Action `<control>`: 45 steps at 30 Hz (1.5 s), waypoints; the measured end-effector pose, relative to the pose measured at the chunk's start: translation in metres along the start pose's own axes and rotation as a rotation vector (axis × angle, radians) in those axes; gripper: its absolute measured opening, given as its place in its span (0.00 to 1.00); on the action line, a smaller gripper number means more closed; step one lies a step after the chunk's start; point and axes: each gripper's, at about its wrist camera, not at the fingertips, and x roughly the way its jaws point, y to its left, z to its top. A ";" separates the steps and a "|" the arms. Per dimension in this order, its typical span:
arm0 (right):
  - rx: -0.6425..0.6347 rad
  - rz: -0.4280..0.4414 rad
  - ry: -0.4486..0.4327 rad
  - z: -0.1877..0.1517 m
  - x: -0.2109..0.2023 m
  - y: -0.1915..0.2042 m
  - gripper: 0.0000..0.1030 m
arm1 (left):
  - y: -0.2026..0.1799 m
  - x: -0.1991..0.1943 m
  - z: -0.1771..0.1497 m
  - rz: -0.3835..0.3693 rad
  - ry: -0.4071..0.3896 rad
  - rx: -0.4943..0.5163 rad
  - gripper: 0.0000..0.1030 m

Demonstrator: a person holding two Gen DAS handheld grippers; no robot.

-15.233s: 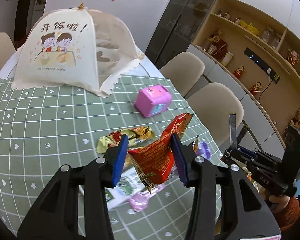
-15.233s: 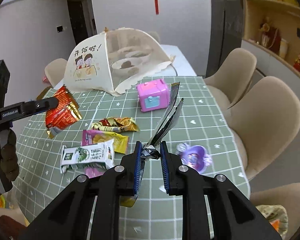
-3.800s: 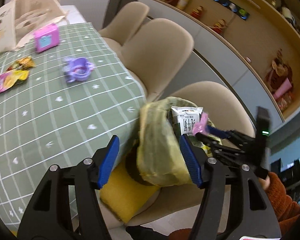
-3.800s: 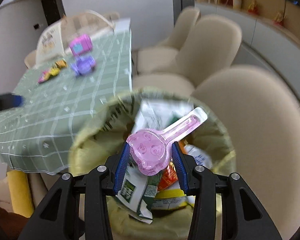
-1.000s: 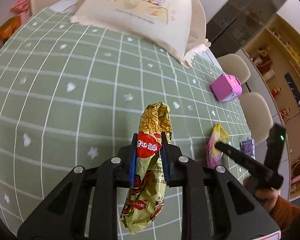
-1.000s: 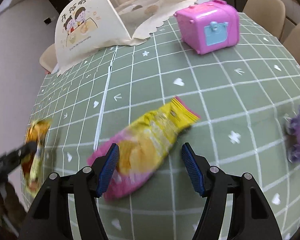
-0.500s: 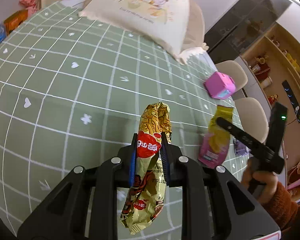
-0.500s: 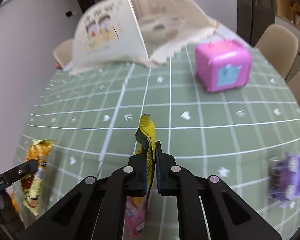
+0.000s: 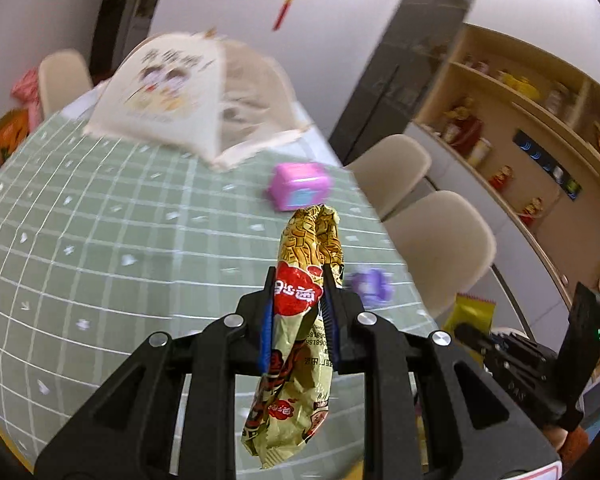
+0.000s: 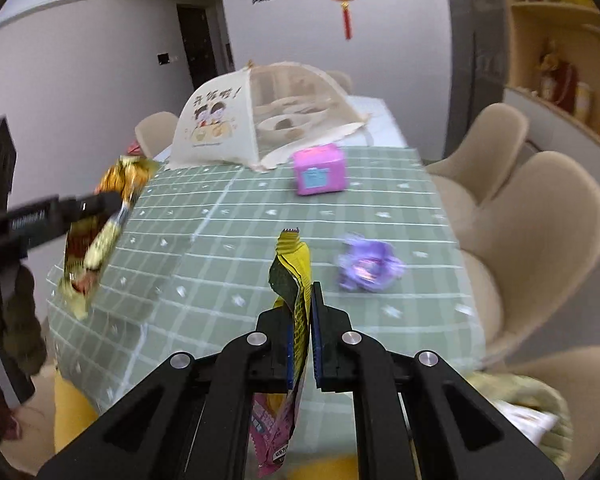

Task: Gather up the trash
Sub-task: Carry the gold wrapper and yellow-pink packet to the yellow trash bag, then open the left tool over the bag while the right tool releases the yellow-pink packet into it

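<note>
Now both tongs are full: the left gripper (image 9: 297,312) pinches a gold noodle wrapper (image 9: 300,320), the right gripper (image 10: 301,332) a yellow-pink snack bag (image 10: 294,320), each hanging lengthwise. The lined bin (image 10: 516,404) peeks in at four o'clock, nearer the right hand. Farther, at one o'clock, a purple wrapper (image 10: 366,266) lies on the green tablecloth (image 10: 220,248).

I see the surface (image 10: 228,264) with its green cloth, white lines and little white hearts. A cream food tent (image 10: 236,128) with two cartoon kids sits at the far end. A pink toy box (image 10: 318,174) stands near it. A purple toy (image 10: 368,266) lies closer to me.
</note>
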 end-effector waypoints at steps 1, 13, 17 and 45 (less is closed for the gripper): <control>0.002 -0.009 -0.008 -0.005 -0.012 -0.009 0.08 | -0.013 -0.003 -0.001 -0.006 -0.009 0.012 0.18; 0.093 -0.162 -0.113 -0.060 -0.143 -0.118 0.08 | -0.184 -0.012 -0.032 -0.166 -0.032 0.148 0.18; 0.148 -0.220 -0.125 -0.078 -0.165 -0.144 0.08 | -0.222 -0.006 -0.042 -0.213 -0.020 0.191 0.18; 0.318 -0.391 -0.094 -0.142 -0.192 -0.211 0.08 | -0.307 0.158 -0.160 -0.531 0.482 0.151 0.48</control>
